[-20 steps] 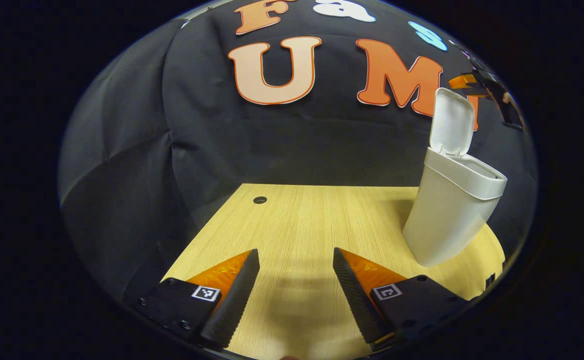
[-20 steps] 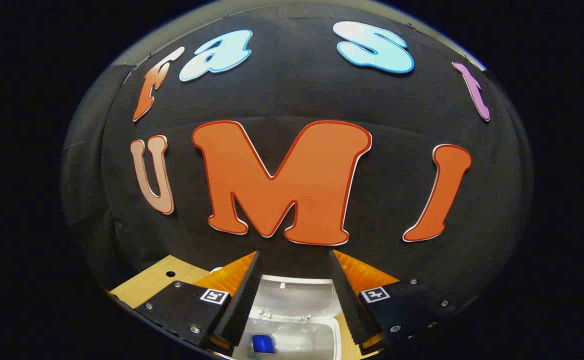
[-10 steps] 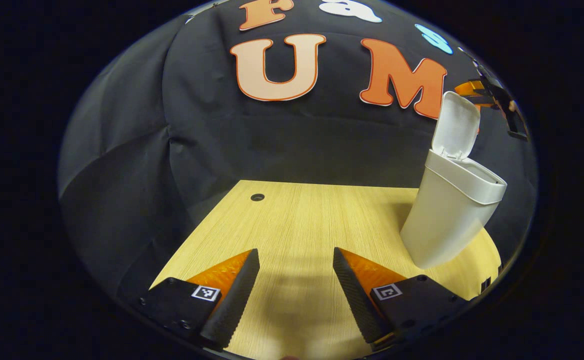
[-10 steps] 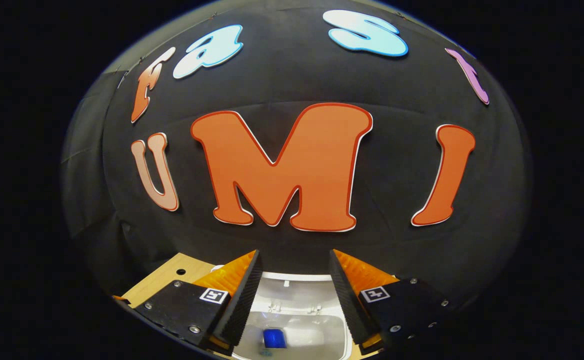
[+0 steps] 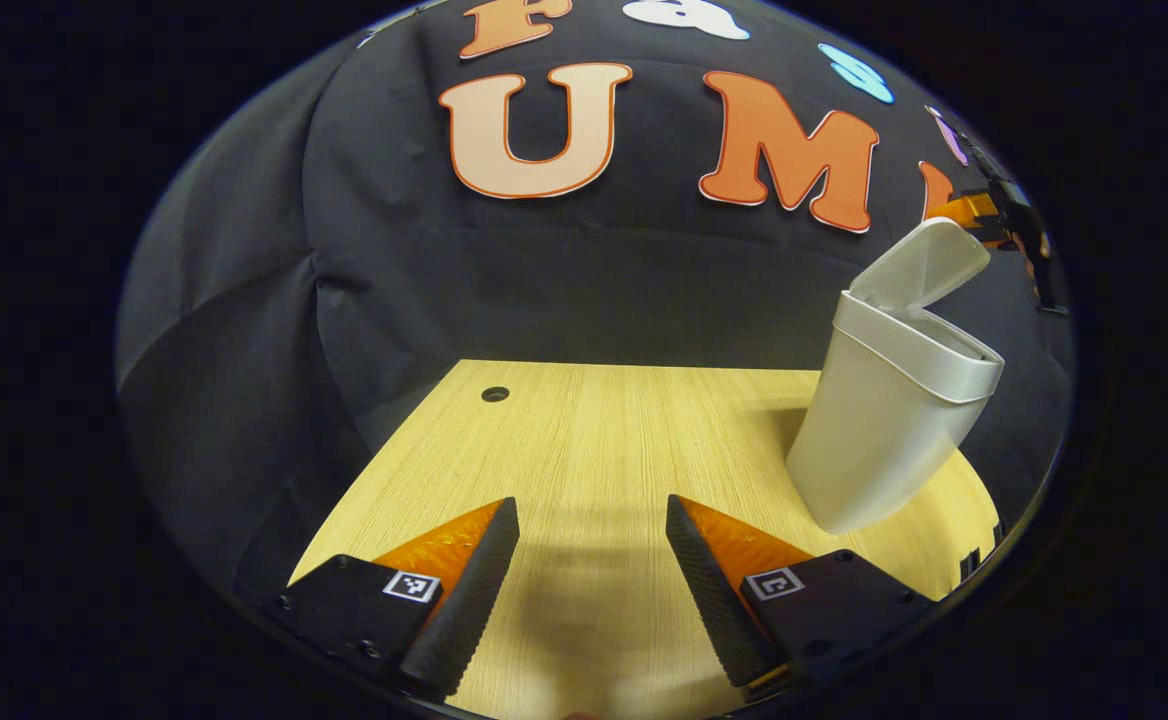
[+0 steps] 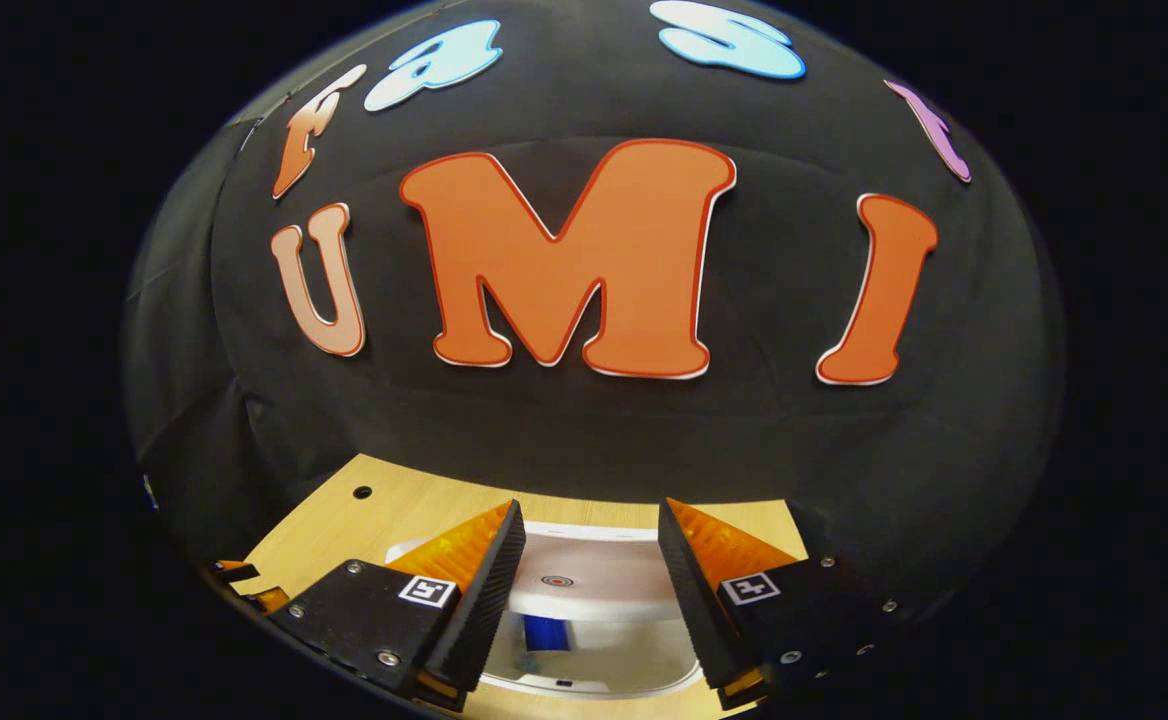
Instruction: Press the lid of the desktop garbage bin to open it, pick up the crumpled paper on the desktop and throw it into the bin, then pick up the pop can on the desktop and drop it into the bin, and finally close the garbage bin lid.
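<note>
The white desktop bin point(image 5: 889, 410) stands at the right of the wooden table point(image 5: 584, 420). Its lid point(image 5: 929, 265) is tilted about halfway down over the opening. My right gripper point(image 6: 590, 510) hovers open just above the lid point(image 6: 584, 580), and I cannot tell whether it touches. From the left gripper view it shows small behind the lid, the right gripper point(image 5: 1004, 215). Under the lid's edge, the blue pop can point(image 6: 544, 632) lies inside the bin. My left gripper point(image 5: 589, 505) is open over bare table, well left of the bin, holding nothing.
A small round hole point(image 5: 495, 394) sits near the table's far left corner. Black cloth closes in the back and the left side. The bin stands close to the table's right edge. Orange parts of the left gripper point(image 6: 244, 585) show low at the left.
The lid has swung from upright to about halfway down. My right gripper has come down and forward over it. The left gripper has barely shifted.
</note>
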